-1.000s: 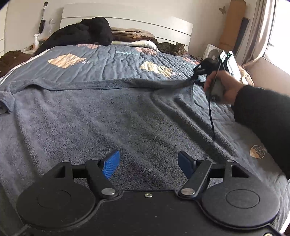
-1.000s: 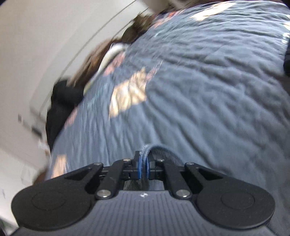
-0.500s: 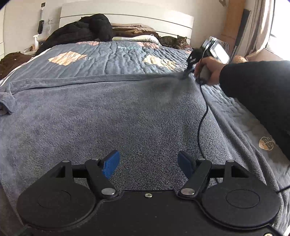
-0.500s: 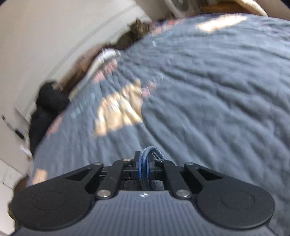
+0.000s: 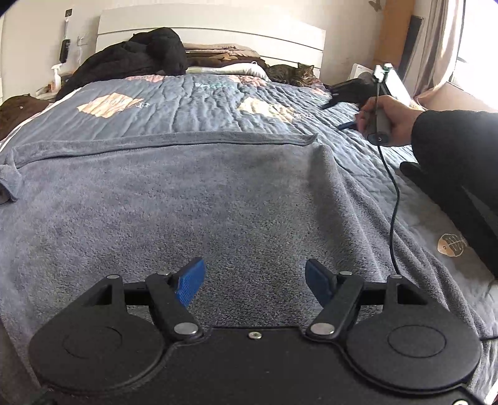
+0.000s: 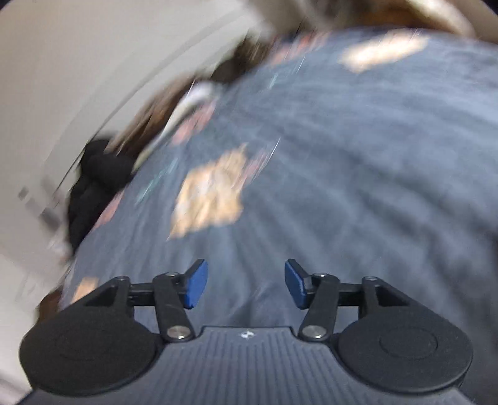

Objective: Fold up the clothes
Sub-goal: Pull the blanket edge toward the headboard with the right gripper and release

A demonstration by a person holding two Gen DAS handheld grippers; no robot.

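A large grey fleece garment (image 5: 193,193) lies spread flat over the near half of the bed, its far hem (image 5: 174,140) running straight across. My left gripper (image 5: 253,282) hovers open just above its near part, nothing between the blue pads. My right gripper (image 5: 337,115) is seen in the left wrist view past the garment's far right corner (image 5: 311,138), held by a hand in a dark sleeve (image 5: 451,143). In the blurred right wrist view my right gripper (image 6: 244,285) has its jaws opening, with nothing between them and only quilt beneath.
A blue patchwork quilt (image 5: 202,99) covers the bed. Dark clothes (image 5: 133,59) and folded items (image 5: 224,59) are piled by the white headboard (image 5: 211,28). A tabby cat (image 5: 292,74) lies at the far right. A cable (image 5: 393,199) hangs from the right gripper.
My right gripper has let go of the garment's far right corner, opened, and moved right off the cloth. The corner now lies flat on the quilt. The left gripper has stayed put.
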